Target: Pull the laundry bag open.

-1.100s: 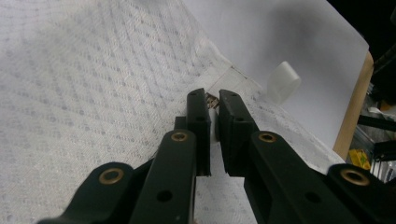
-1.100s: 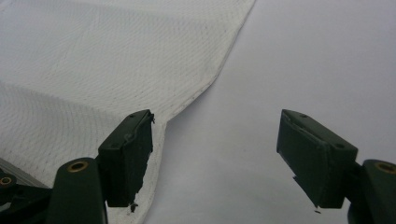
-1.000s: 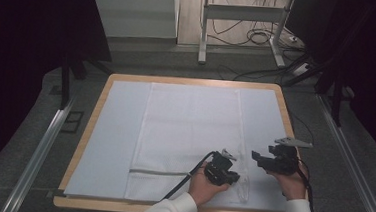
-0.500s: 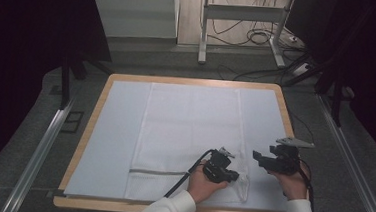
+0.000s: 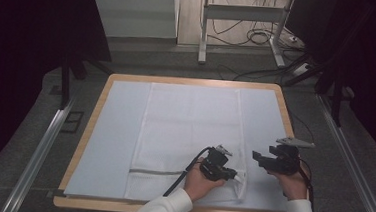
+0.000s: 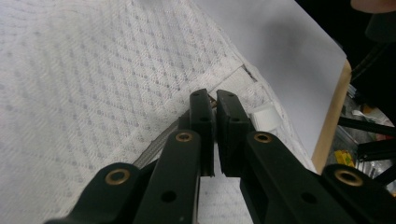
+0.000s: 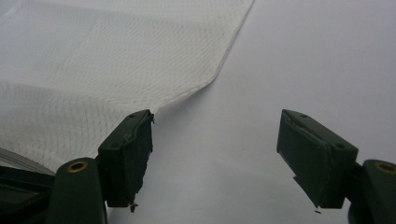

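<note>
Reaching low near the tabletop's (image 5: 93, 144) near right corner, the left gripper (image 6: 210, 105) pinches the mesh bag's (image 5: 189, 126) zipper pull (image 6: 213, 99); the right gripper (image 7: 215, 154) hovers wide open, empty, beside the bag.

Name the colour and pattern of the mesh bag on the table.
White mesh bag with a dotted diamond weave, clearest in the left gripper view.

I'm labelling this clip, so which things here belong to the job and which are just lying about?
In the job:
- white mesh bag
- its zipper
- left tool, shut at the zipper's end
- right tool, open beside the bag

Just there:
- white sheet
- wooden board
- floor cables
</note>
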A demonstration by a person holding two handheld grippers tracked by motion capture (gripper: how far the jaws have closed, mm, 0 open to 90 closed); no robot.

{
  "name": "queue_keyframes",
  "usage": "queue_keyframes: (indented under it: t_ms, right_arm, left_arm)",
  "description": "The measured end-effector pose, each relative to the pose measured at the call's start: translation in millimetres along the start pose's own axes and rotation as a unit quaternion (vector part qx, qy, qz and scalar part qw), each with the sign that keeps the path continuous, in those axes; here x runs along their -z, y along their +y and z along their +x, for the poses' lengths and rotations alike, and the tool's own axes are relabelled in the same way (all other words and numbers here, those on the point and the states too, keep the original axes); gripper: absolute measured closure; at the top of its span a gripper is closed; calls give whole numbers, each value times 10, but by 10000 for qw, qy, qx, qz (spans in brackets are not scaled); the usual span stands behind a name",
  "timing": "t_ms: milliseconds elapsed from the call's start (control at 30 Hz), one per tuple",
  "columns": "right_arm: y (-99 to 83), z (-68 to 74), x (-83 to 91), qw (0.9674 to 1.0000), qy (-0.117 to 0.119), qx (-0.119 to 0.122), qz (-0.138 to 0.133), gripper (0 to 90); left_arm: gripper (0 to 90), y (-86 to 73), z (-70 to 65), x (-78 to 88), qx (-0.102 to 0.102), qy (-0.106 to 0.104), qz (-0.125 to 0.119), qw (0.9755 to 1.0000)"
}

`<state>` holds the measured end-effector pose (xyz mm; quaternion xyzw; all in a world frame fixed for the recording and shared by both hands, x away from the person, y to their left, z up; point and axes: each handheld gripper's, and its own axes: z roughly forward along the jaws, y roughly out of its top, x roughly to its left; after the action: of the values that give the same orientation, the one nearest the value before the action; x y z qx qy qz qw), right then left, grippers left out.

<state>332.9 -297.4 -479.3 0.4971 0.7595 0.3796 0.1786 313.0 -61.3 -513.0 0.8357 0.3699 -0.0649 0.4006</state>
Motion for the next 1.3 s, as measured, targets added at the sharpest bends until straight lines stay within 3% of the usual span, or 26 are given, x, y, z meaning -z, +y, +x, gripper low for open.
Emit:
queue_keyframes:
  t_ms: [300, 767, 1067, 1300]
  right_arm:
    - [2, 5, -8, 9999, 89, -57, 47, 258]
    - [8, -24, 26, 9995, 178, -245, 18, 251]
    - [29, -10, 36, 9983, 354, -468, 10, 241]
    - [31, 5, 27, 9984, 366, -417, 62, 242]
  left_arm:
    - [867, -7, -7, 15, -22, -37, 11, 10000]
    - [867, 17, 44, 318, -38, -69, -178, 9998]
    - [867, -21, 131, 420, 80, -143, -253, 9995]
    - [867, -44, 186, 447, 151, -182, -261, 9994]
